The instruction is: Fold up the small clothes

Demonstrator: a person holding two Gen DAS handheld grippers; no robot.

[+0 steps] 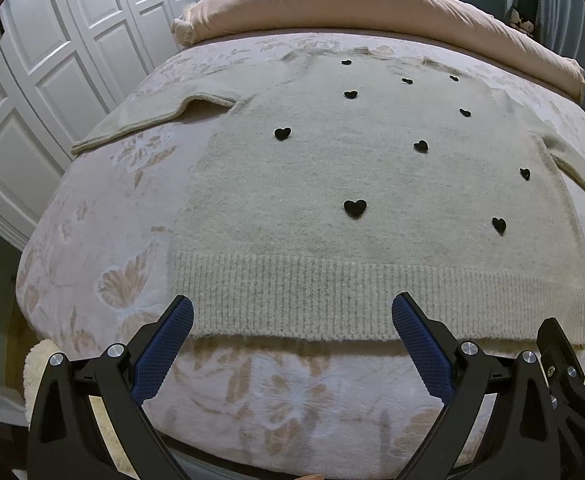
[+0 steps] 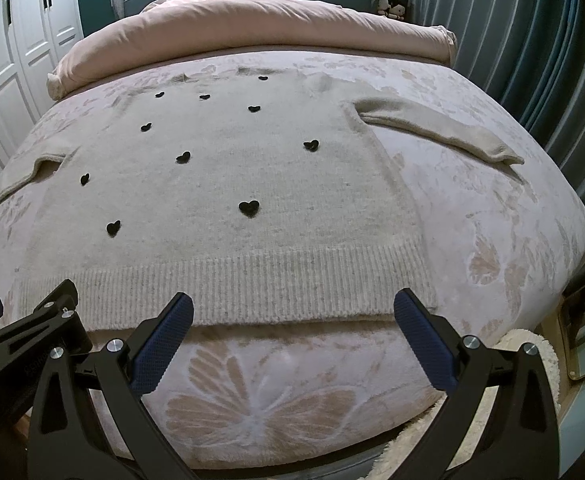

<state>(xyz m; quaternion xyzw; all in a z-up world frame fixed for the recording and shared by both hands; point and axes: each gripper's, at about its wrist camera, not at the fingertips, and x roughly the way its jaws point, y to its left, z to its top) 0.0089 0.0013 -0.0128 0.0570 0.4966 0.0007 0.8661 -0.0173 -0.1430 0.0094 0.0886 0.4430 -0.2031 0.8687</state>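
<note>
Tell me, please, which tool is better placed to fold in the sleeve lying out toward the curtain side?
Right, probably. The right tool is open at the hem nearest that sleeve; the left tool, also open, faces the sweater's other half.

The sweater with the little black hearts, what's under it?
The sweater lies flat on a pink bedspread with flower and butterfly patterns, which shows all around it. Whatever lies directly beneath the sweater is covered.

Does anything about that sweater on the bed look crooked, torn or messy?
Nothing stands out. The sweater lies flat on the bed, sleeves spread out to each side, hem straight. Both grippers are open and hold nothing.
</note>
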